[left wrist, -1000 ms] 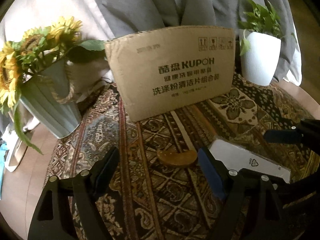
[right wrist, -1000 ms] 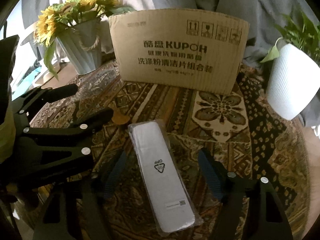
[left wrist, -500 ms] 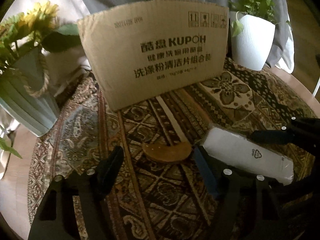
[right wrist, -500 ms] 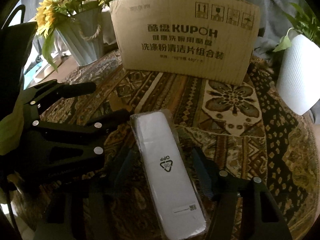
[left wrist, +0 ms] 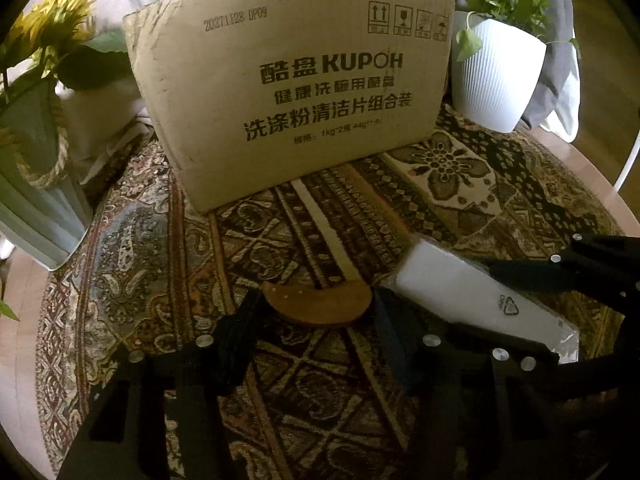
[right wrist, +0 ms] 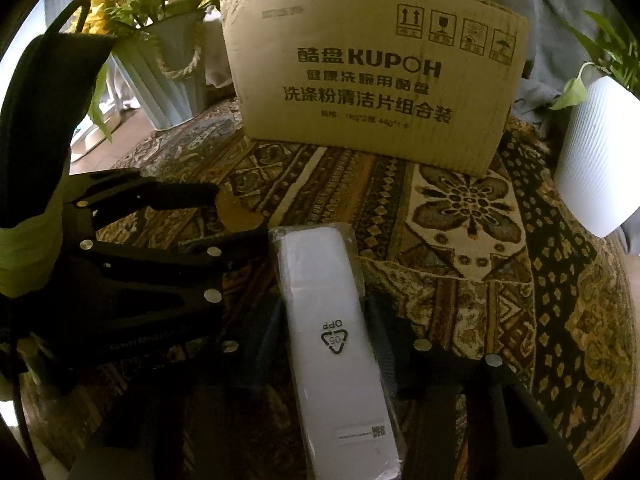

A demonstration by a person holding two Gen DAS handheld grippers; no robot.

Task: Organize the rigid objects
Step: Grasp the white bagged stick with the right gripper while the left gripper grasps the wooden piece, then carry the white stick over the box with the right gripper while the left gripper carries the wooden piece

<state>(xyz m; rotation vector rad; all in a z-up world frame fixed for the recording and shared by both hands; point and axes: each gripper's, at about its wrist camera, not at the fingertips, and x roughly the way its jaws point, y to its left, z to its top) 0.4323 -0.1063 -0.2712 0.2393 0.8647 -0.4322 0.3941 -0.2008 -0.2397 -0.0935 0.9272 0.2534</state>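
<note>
A brown half-moon wooden piece (left wrist: 318,304) lies on the patterned cloth (left wrist: 132,248). My left gripper (left wrist: 316,312) is open with its fingertips on either side of the piece, close to its ends. A long white packet in clear wrap (right wrist: 332,332) lies between the fingers of my right gripper (right wrist: 324,320), which is open around its sides. The packet also shows in the left wrist view (left wrist: 476,300). A cardboard box (left wrist: 292,92) marked KUPOH stands at the back, also seen in the right wrist view (right wrist: 372,80).
A pale vase of sunflowers (left wrist: 28,152) stands at the left. A white ribbed pot with a green plant (left wrist: 496,72) stands at the right. The left gripper's body (right wrist: 132,272) crowds the left of the right wrist view. The round table's edge (left wrist: 600,184) curves at right.
Both grippers have moved forward toward the box. The left fingers have narrowed around the wooden piece. The right fingers now flank the white packet more closely.
</note>
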